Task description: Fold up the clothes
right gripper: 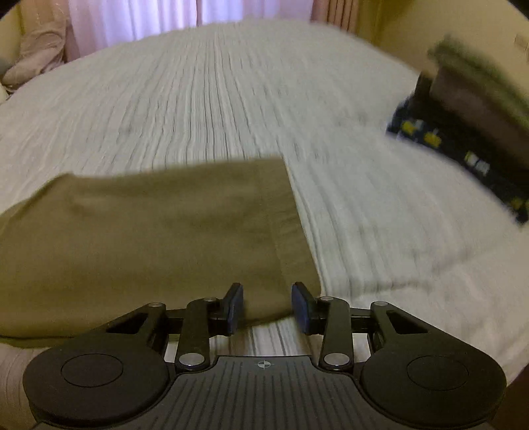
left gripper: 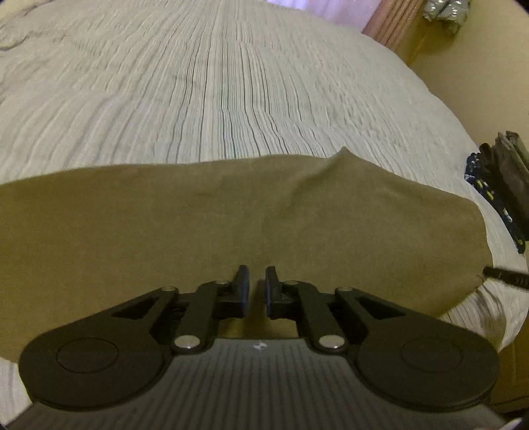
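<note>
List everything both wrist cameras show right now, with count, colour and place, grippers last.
olive garment: one, olive-brown, spread flat on the near part of the bed.
bedspread: one, pale grey-white, ribbed, covering the bed.
folded stack: one pile, dark navy patterned piece under brown and grey-green ones, right edge of the bed.
curtains: white sheer with pink drapes, behind the bed.
pink bundle: one, far left.
left gripper: black, narrow gap, over the garment.
right gripper: black, open, at the garment's near right corner.
</note>
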`<state>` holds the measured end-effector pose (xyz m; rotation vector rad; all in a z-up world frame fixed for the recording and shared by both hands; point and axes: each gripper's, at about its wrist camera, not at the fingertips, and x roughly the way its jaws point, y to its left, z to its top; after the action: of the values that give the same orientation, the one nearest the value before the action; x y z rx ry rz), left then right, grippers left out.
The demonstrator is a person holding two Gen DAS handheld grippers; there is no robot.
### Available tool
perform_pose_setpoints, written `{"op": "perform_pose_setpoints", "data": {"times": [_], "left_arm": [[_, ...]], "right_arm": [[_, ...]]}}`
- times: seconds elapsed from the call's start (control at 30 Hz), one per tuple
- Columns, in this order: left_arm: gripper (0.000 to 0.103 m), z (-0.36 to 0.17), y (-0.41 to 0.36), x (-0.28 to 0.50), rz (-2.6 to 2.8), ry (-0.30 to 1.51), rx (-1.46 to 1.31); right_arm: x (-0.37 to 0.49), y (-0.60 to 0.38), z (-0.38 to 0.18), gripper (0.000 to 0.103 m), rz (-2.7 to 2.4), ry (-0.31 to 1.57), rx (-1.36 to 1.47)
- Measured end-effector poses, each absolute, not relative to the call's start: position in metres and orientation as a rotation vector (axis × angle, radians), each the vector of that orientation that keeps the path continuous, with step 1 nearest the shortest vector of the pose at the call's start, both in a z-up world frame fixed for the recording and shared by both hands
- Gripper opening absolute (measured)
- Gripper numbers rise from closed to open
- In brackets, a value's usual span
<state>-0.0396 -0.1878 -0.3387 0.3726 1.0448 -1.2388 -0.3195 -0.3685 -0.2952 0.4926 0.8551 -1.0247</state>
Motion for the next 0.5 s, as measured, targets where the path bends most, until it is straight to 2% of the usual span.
{"op": "perform_pose_setpoints", "data": {"times": [0.1,0.3,0.37,0.5], "left_arm": [[0.006,-0.338,-0.175,-0.037,-1.26,1.049,0.374],[0.008,-0.339,-0.151,-0.023,-1.217,1.14,0.419],[0.008,-0.323,-0.137,-0.012,-1.198,1.144,0.444],[0.012,-0.292,-0.109,0.009,-1.159,1.152,0.493]], "right_arm": [[-0.297,-0.355,-0.291,0.038,-0.937,0.804,0.507],[-0.266,-0.314,-0.325,0.039,-0.971,0.962,0.563],[-0.271,-0.299,-0.319,0.043,-1.025,0.977,0.633],[-0.282,-0.26,-0.29,0.043,-1.062,0.992,0.761]]}}
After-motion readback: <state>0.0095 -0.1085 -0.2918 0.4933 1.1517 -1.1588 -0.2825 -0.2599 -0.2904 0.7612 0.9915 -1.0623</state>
